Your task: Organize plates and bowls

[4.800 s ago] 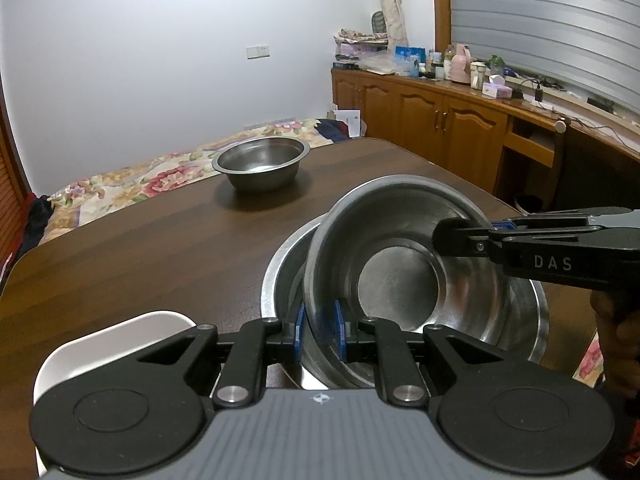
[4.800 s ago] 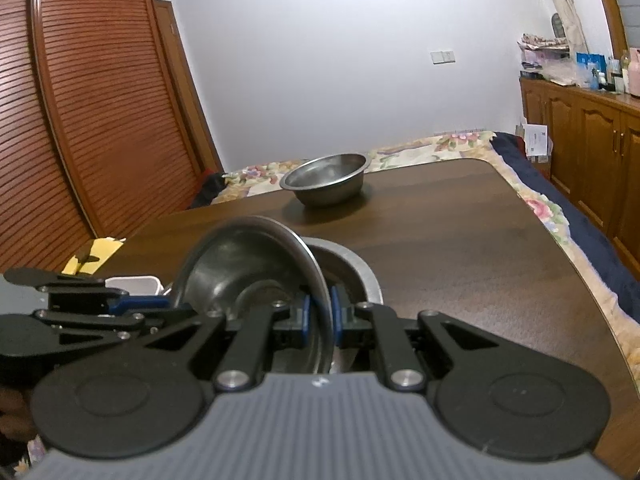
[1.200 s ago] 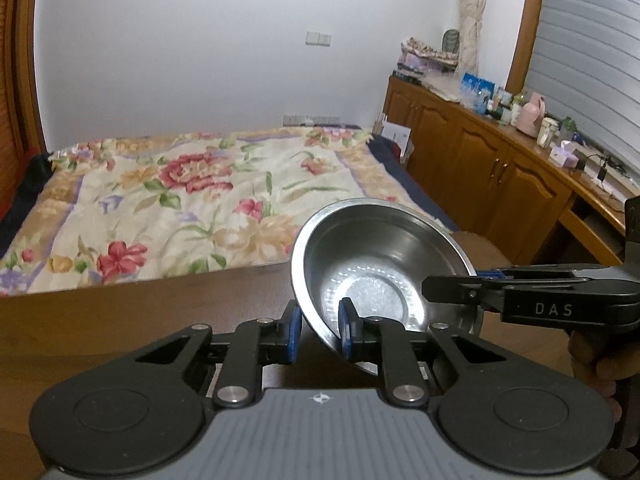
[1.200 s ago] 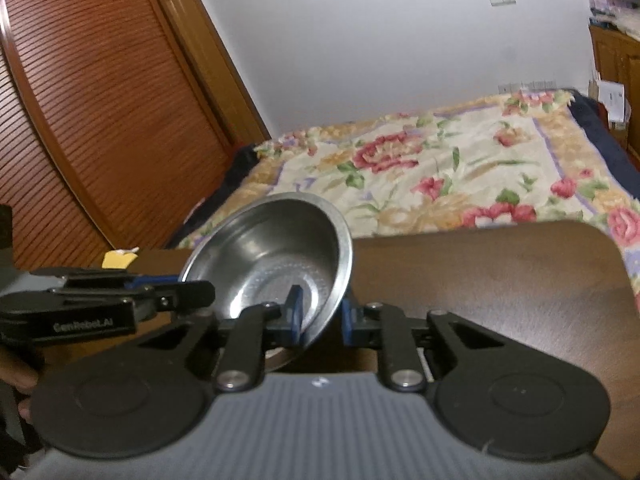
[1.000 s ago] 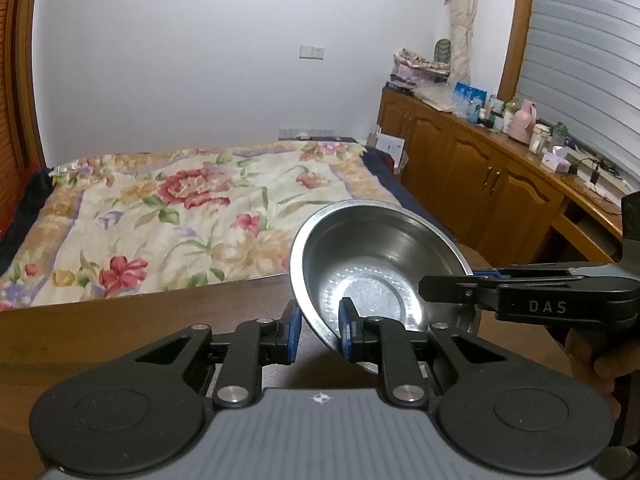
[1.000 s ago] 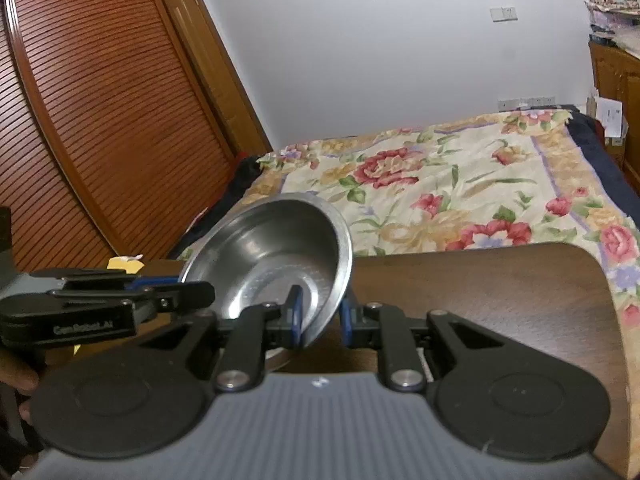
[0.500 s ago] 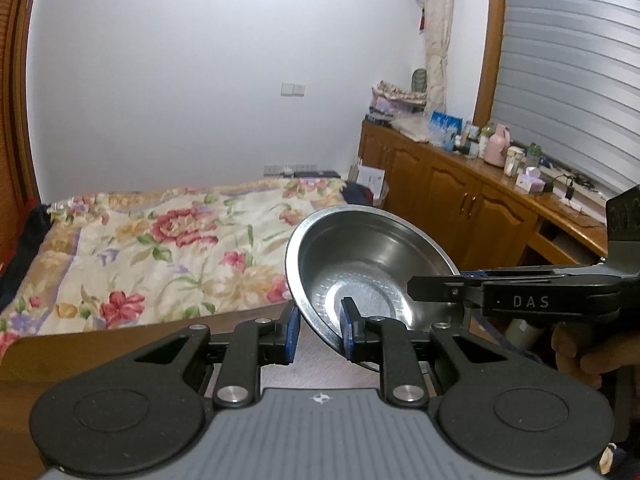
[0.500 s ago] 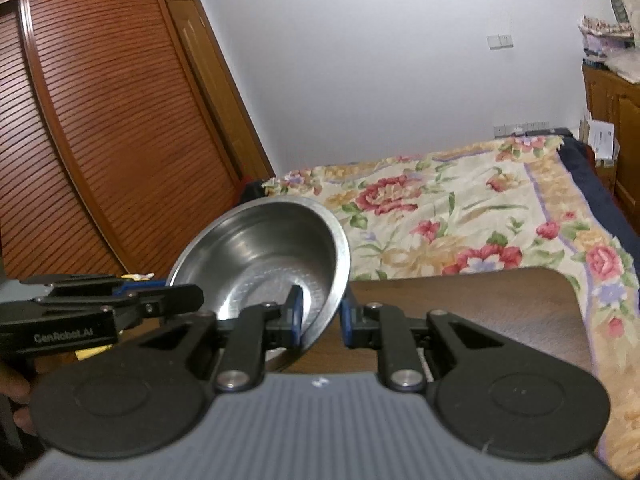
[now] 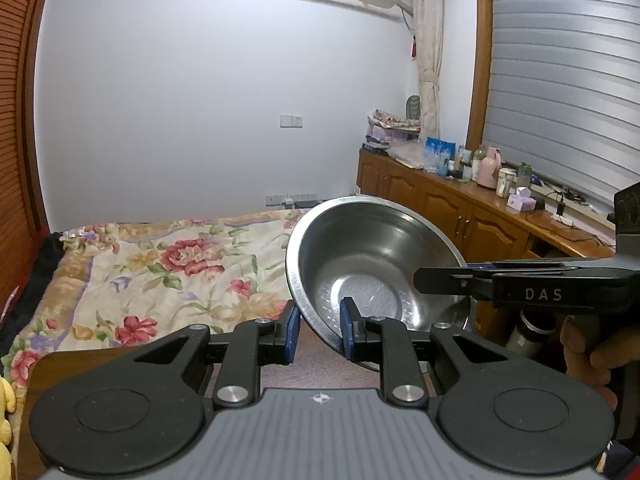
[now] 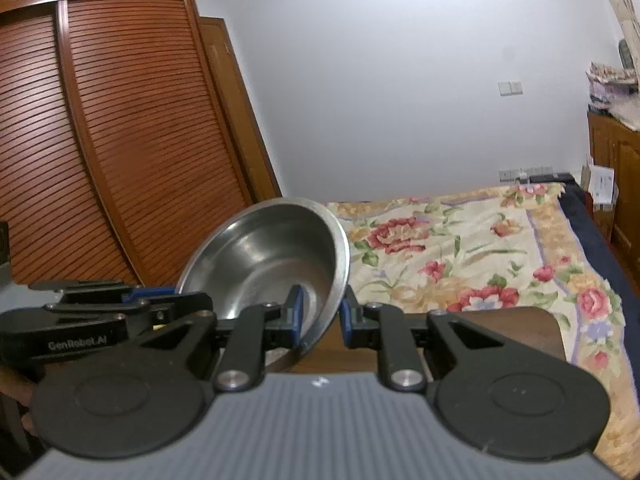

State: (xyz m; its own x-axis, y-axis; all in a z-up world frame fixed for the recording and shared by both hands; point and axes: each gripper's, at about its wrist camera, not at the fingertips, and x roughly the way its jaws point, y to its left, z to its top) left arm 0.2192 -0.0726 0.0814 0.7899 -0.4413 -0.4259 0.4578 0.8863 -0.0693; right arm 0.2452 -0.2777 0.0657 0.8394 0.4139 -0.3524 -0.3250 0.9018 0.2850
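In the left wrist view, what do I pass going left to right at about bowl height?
Floral bedspread → steel bowl, its near rim pinched by the left gripper → right gripper clamped on the bowl's right rim → hand holding that gripper.

A bed with a floral quilt point(image 9: 160, 272) fills the middle of the room; left of the bed stands a slatted wooden wardrobe point(image 10: 112, 140), right of it a wooden sideboard point(image 9: 460, 208) crowded with bottles and a pink jug point(image 9: 490, 168)
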